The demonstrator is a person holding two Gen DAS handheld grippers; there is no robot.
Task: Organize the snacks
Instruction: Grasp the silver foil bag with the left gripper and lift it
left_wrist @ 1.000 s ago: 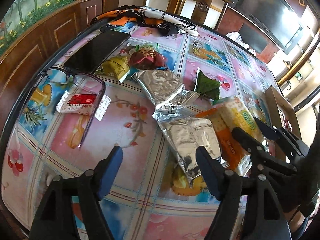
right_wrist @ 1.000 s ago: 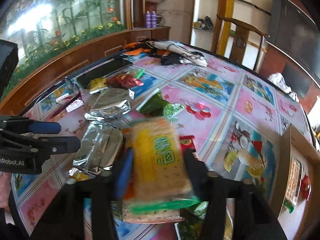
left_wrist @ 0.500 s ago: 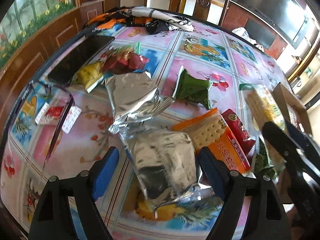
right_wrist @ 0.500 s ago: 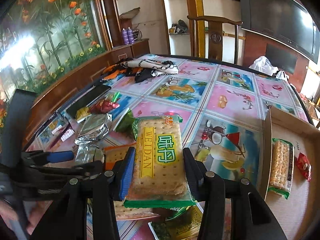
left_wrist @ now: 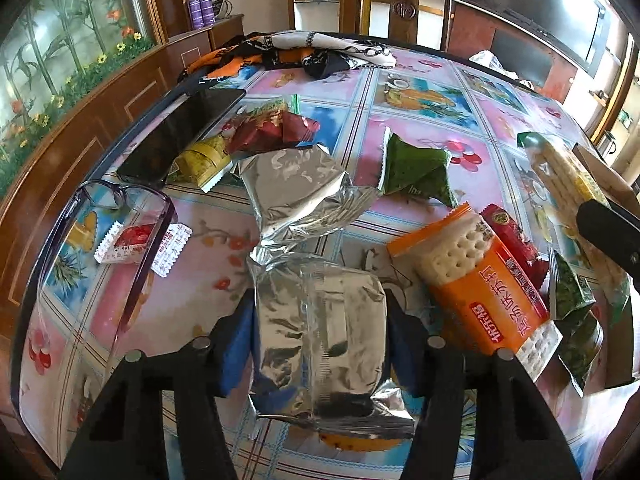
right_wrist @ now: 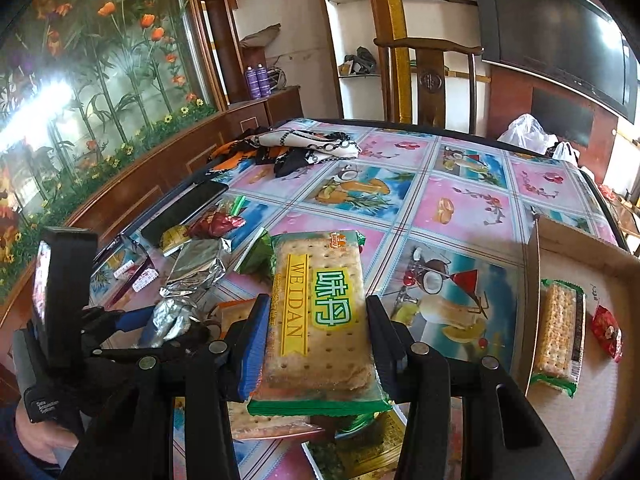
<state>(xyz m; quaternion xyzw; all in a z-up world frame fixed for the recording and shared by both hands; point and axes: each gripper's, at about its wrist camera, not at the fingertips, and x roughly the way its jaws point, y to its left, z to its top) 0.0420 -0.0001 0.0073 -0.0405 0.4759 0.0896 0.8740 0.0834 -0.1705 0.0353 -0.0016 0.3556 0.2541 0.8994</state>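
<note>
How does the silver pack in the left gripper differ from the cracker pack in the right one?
The silver pack is plain crinkled foil hiding its contents; the cracker pack is clear-fronted, showing crackers, with a yellow and green label. The silver pack still lies on the table among other snacks; the cracker pack is lifted clear of it. The left gripper has just been closing onto the silver pack, while the right gripper grips steadily. Both are flat, rectangular and clamped across their width.

1. The right tool point(right_wrist: 316, 336) grips a yellow-and-green cracker packet point(right_wrist: 320, 312) by its long sides, above the counter point(right_wrist: 460, 208).
2. To the right, a cardboard box point(right_wrist: 560, 240) holds another cracker packet point(right_wrist: 558, 336) and a small red sweet point(right_wrist: 607, 332).
3. The left tool point(right_wrist: 160, 320) is closed on a silver foil pack point(right_wrist: 172, 320), among more snacks.
4. A phone point(right_wrist: 184, 212) lies near the counter's left edge.
</note>
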